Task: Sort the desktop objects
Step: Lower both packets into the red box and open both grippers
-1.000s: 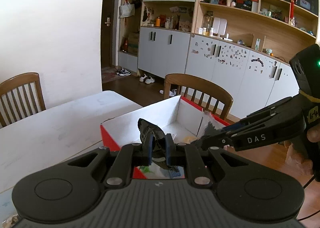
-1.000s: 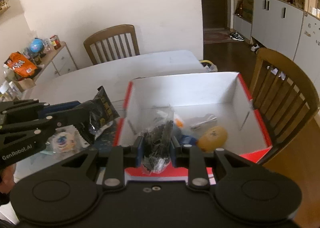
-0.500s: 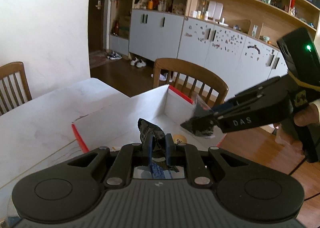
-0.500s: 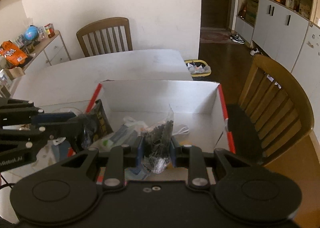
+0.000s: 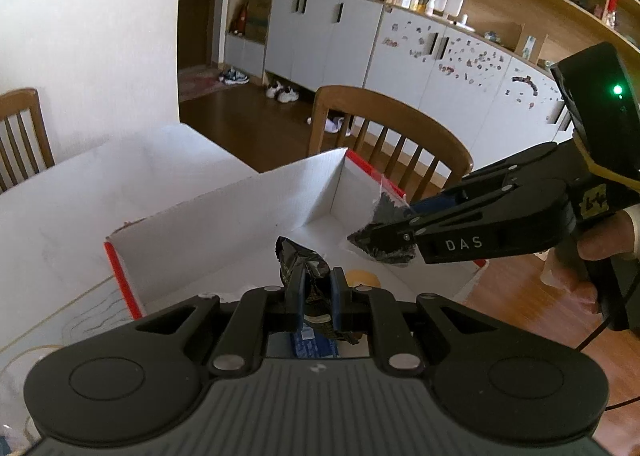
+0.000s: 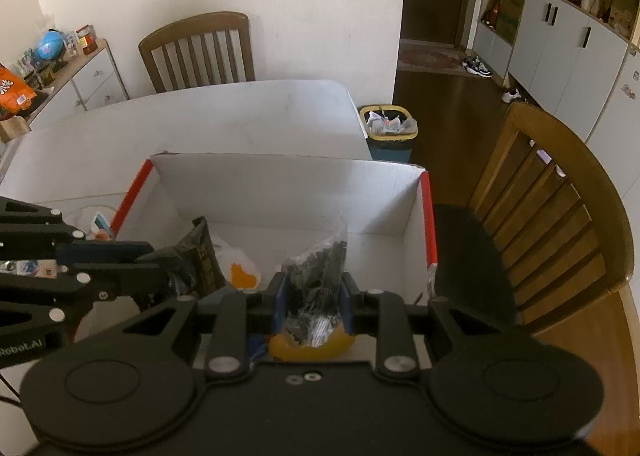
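White corrugated cardboard box with red rim edges [image 6: 288,195], open-topped, on a pale tabletop [image 6: 224,111]; a yellow rounded object [image 6: 244,274] and other small items lie inside.

Left gripper [image 5: 316,292]: jaws clamped on a crinkled black foil snack packet [image 5: 300,264], held over the box's near-left part.

Right gripper [image 6: 312,296]: jaws clamped on a clear plastic bag of small dark pieces [image 6: 320,268], held over the box interior, well within the walls.

Step in hand, by judgement: depositing both items. Lower each load below the rim before letting go, so the light packet does not flutter out. Keep the two grippers apart; they stand near each other. Release over bare floor of the box, not onto the yellow object.
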`<control>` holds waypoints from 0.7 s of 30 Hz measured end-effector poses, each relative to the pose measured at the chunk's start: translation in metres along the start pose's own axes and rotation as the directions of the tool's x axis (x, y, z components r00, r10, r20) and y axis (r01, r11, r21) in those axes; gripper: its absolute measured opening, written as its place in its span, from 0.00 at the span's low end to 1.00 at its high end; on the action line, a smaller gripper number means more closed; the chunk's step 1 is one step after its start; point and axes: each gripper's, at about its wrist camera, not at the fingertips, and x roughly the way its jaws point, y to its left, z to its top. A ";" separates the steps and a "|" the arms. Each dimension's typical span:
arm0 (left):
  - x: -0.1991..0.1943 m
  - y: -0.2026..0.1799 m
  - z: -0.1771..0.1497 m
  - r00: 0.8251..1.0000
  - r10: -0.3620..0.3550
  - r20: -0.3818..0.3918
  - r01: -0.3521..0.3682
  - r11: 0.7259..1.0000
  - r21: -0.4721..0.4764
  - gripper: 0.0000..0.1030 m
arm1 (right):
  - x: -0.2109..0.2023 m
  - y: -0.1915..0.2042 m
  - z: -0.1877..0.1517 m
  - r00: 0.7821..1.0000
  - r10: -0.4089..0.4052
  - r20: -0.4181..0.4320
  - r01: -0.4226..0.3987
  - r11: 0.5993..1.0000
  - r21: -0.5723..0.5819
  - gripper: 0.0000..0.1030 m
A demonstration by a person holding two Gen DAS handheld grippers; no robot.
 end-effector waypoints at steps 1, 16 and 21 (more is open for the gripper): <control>0.003 0.001 0.001 1.000 -0.002 -0.006 0.002 1.000 -0.005 0.11 | 0.003 -0.002 0.001 1.000 -0.001 -0.005 0.001 1.000 -0.004 0.25; 0.048 0.025 0.012 0.996 -0.057 -0.074 0.044 0.984 -0.170 0.11 | 0.055 -0.013 0.016 0.997 -0.025 -0.080 0.023 0.999 -0.023 0.25; 0.059 0.028 0.014 0.994 -0.067 -0.088 0.050 0.982 -0.181 0.11 | 0.072 -0.014 0.016 0.992 -0.042 -0.120 0.036 0.998 -0.052 0.25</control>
